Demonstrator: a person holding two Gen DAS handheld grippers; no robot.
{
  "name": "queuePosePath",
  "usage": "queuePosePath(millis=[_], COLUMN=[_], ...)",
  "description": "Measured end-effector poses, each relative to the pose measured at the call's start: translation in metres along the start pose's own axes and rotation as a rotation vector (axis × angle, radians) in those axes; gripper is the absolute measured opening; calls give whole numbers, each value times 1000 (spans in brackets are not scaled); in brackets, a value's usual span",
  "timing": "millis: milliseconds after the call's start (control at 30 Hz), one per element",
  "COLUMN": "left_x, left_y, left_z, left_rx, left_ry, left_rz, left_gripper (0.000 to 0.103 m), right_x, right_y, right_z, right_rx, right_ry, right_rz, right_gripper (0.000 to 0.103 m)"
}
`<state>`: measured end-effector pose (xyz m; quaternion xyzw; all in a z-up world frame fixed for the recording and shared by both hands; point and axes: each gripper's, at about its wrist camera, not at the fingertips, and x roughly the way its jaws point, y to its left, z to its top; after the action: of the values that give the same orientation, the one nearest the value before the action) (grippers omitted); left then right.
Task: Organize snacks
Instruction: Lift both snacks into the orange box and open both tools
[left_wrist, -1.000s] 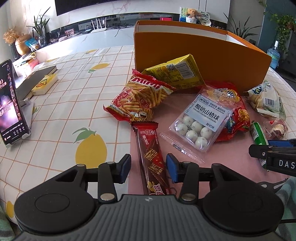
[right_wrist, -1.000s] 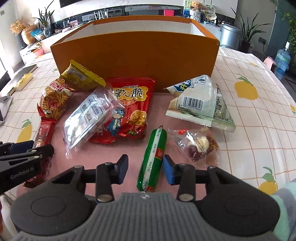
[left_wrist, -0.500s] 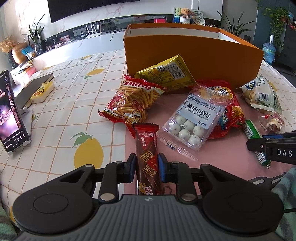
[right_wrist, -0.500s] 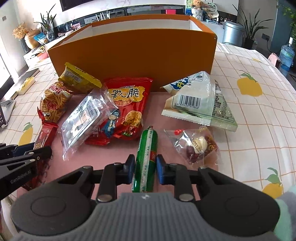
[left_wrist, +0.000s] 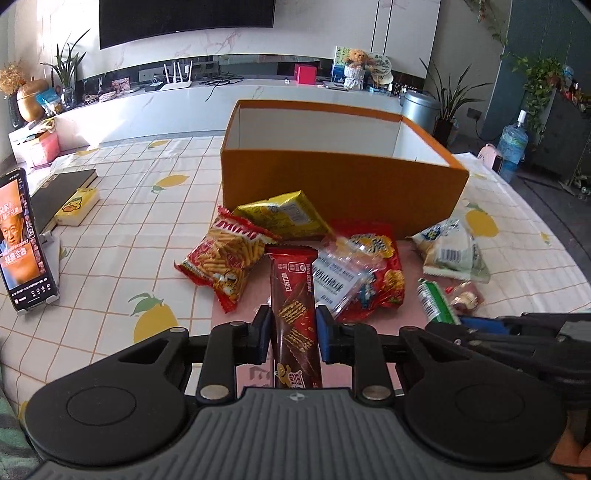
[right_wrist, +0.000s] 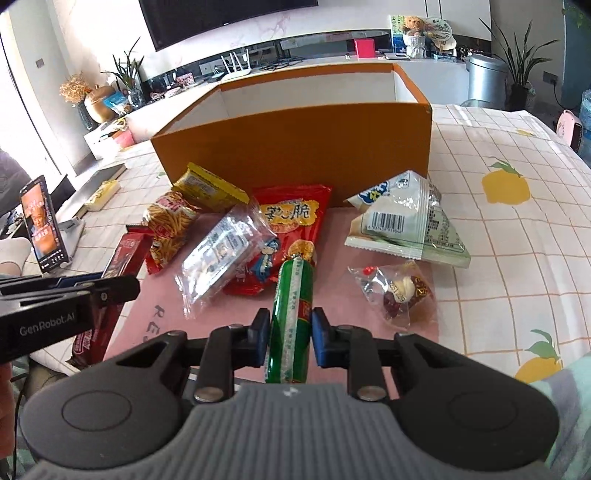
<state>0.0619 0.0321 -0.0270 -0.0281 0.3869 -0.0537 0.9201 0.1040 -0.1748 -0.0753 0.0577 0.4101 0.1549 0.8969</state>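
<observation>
My left gripper (left_wrist: 291, 330) is shut on a brown chocolate wafer bar (left_wrist: 293, 317) and holds it above the pink mat. My right gripper (right_wrist: 290, 332) is shut on a green sausage stick (right_wrist: 291, 317), also lifted. An open orange box (left_wrist: 340, 184) with a white inside stands behind the snacks; it also shows in the right wrist view (right_wrist: 295, 147). On the mat lie a red fries bag (left_wrist: 225, 258), a yellow packet (left_wrist: 284, 218), a clear pack of white balls (right_wrist: 218, 254), a red crisps bag (right_wrist: 291, 221), a white-green pouch (right_wrist: 406, 229) and a small clear candy bag (right_wrist: 399, 291).
A phone on a stand (left_wrist: 26, 240) stands at the left table edge, with a dark book (left_wrist: 55, 195) and a yellow block (left_wrist: 75, 210) behind it. The lemon-print tablecloth (right_wrist: 517, 240) stretches to the right. The pink mat (right_wrist: 147, 325) lies under the snacks.
Both grippers closed on their snacks, the left on the wafer bar and the right on the sausage stick, then lifted them up off the mat; the views now look from higher.
</observation>
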Motion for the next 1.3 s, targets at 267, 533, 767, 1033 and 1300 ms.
queuePosePath(millis=[267,533,767,1033,1300], left_x=[-19,-18,12,54,110], left_y=[-19,-32,-30,-15,-9], left_z=[53,105,146,199,214], left_rx=[-10,26,8,-27,15], left_ry=[-39,-83,-67,-45,33], left_rz=[-86,-130,-167,-184,-166], left_gripper=[28,28,28,28,28], right_x=[-36,-55,-42,-4,72], right_y=[5,3,0,-5,-15], right_z=[36,86,130,204,238], right_rx=[-72,-120,-129,-149,-131], right_ry=[-81,-131,-113,-88,40], right_rz=[56,75,75,55,24], right_gripper=[21,21,21,21,21])
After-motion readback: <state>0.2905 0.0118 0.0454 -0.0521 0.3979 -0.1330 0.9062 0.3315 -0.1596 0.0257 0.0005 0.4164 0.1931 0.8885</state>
